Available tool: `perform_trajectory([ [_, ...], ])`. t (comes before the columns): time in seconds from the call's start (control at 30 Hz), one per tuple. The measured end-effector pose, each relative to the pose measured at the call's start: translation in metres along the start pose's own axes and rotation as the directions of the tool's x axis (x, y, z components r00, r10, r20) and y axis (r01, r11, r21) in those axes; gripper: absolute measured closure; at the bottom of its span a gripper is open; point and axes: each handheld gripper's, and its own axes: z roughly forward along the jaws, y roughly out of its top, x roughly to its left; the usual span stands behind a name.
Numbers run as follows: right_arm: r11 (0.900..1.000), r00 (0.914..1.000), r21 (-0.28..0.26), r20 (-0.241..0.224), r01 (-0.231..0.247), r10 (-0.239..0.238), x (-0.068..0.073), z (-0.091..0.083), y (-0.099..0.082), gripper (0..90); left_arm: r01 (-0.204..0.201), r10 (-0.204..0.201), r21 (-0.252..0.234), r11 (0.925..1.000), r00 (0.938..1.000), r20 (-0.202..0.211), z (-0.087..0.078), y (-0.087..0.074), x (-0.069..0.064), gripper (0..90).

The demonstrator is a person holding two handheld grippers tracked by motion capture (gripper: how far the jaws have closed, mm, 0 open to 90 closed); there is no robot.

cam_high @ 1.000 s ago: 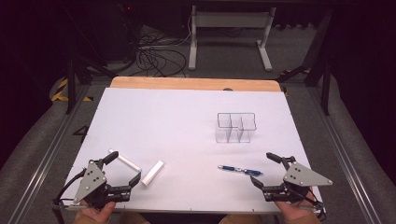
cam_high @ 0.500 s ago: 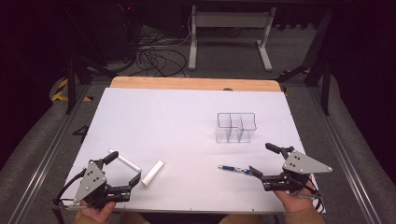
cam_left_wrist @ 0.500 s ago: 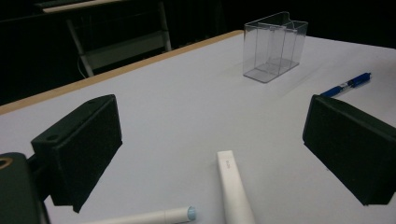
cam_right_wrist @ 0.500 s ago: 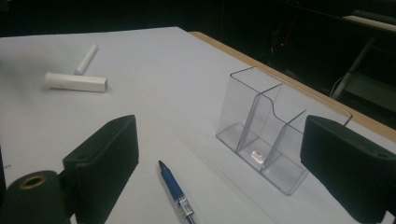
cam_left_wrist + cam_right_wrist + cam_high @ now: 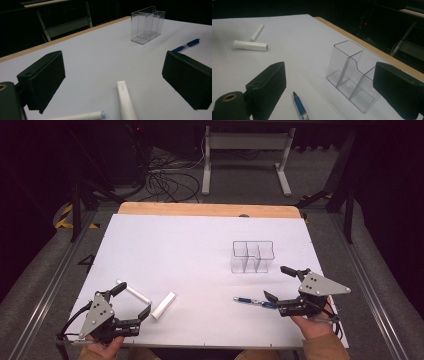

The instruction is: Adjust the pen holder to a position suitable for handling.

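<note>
A blue pen (image 5: 252, 301) lies on the white table sheet (image 5: 190, 250) at the front right. My right gripper (image 5: 277, 282) hovers open just right of it, the pen's near end below its lower jaw. Its own view looks over the pen (image 5: 299, 107) and a clear three-compartment organizer (image 5: 352, 77) between the open jaws. The organizer (image 5: 253, 256) stands empty behind the pen. At the front left my left gripper (image 5: 132, 300) rests open, with a thin white stick (image 5: 133, 291) between its jaws and a thicker white marker (image 5: 163, 305) just to its right. Both markers (image 5: 126, 102) lie apart from the pads.
The wooden table edge (image 5: 207, 210) runs along the far side. Beyond it are a dark floor, cables (image 5: 165, 180) and a metal stand (image 5: 245, 150). Metal rails (image 5: 55, 280) flank the table on both sides.
My right gripper has risen and moved away from the front edge, closer to the pen's end. The left gripper and all objects have stayed put.
</note>
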Motion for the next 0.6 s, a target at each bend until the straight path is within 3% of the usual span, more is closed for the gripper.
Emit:
perform_trajectory([
  [0.27,0.9998,0.9999,0.016,0.003,0.015,-0.015,0.0005,0.0011,0.0023,15.3,0.013,-0.013,0.002,0.9999,0.9999,0.006,-0.0001,-0.001,0.0026,5.5],
  [0.47,0.9997,0.9999,0.025,-0.009,-0.004,0.005,-0.0038,-0.0021,0.0035,20.1,0.01,-0.01,0.009,0.9999,0.9999,0.008,0.0012,-0.0018,0.0028,5.5],
  [0.53,0.9953,0.9994,0.096,-0.033,0.012,-0.009,-0.005,0.0001,0.0059,22.8,0.011,-0.011,0.007,0.9999,0.9999,0.005,0.0007,-0.0018,0.0028,5.6],
  [0.57,0.9953,0.9994,0.096,-0.033,0.012,-0.009,-0.005,0.0001,0.0059,22.8,0.012,-0.012,0.005,0.9999,0.9999,0.005,0.0004,-0.0016,0.0029,5.6],
  [0.6,0.99,0.999,0.135,-0.027,0.038,-0.035,-0.0046,0.0009,0.0088,23.1,0.013,-0.013,0.004,0.9999,0.9999,0.004,0.0004,-0.0016,0.0031,5.6],
])
